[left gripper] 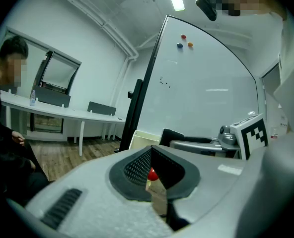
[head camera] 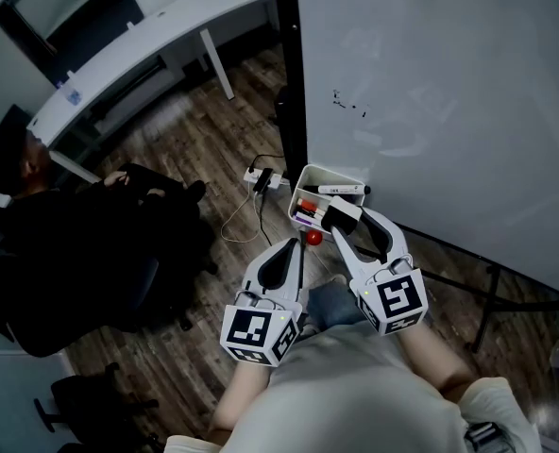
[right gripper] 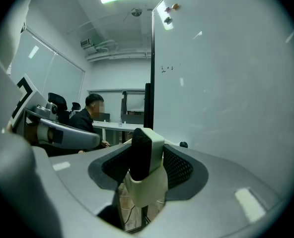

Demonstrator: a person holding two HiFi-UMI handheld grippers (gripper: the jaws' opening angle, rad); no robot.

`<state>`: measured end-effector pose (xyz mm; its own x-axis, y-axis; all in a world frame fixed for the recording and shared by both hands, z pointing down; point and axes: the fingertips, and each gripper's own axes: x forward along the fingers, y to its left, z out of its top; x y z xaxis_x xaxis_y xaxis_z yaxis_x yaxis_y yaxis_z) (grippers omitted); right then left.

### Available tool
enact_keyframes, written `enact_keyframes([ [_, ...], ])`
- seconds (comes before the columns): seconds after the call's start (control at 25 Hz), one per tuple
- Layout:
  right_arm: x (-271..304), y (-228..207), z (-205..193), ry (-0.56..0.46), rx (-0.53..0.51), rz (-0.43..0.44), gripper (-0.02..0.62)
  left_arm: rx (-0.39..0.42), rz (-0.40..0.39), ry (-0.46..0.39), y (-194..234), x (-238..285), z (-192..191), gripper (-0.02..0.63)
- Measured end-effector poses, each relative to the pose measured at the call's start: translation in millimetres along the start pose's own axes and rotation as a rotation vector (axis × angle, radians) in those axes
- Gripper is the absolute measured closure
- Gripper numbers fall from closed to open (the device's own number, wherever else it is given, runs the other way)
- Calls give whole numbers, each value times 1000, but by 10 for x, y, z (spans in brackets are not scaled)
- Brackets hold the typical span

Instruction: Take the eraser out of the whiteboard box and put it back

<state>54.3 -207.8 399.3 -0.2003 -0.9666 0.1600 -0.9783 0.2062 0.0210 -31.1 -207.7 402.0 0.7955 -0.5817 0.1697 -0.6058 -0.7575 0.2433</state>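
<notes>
My right gripper [head camera: 347, 221] is shut on the eraser [head camera: 341, 213], a white block with black felt, and holds it upright just in front of the white whiteboard box [head camera: 310, 179]. In the right gripper view the eraser [right gripper: 144, 157] fills the space between both pads. The box hangs at the whiteboard's [head camera: 431, 92] lower left corner and holds markers [head camera: 341, 190]. My left gripper [head camera: 293, 245] is shut and empty, lower left of the box. Through its jaws a small red object [left gripper: 151, 174] shows, and the box [left gripper: 142, 138] lies beyond.
A person in dark clothes [head camera: 72, 225] sits on a chair at the left. A power strip with a cable [head camera: 261, 179] lies on the wooden floor by the board's black post. A white desk [head camera: 147, 36] runs along the back. The stand's legs [head camera: 487, 300] spread at the right.
</notes>
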Motion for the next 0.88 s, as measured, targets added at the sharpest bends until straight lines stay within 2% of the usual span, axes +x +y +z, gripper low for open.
enact_keyframes([
  [0.2,-58,-16,35,-11,-4,-22,356,1,-2,-8,-33,-54,18,601],
  [0.64,-278,71,116,-36,2,-39,356,6,-9,-12,-122,-195,7,601],
  [0.72,-332,117,124,-41,12,-32,367,8,-13,-12,-153,-233,-2,601],
  [0.88,-445,217,168,-64,30,-22,429,10,-17,-9,-211,-327,-33,601],
])
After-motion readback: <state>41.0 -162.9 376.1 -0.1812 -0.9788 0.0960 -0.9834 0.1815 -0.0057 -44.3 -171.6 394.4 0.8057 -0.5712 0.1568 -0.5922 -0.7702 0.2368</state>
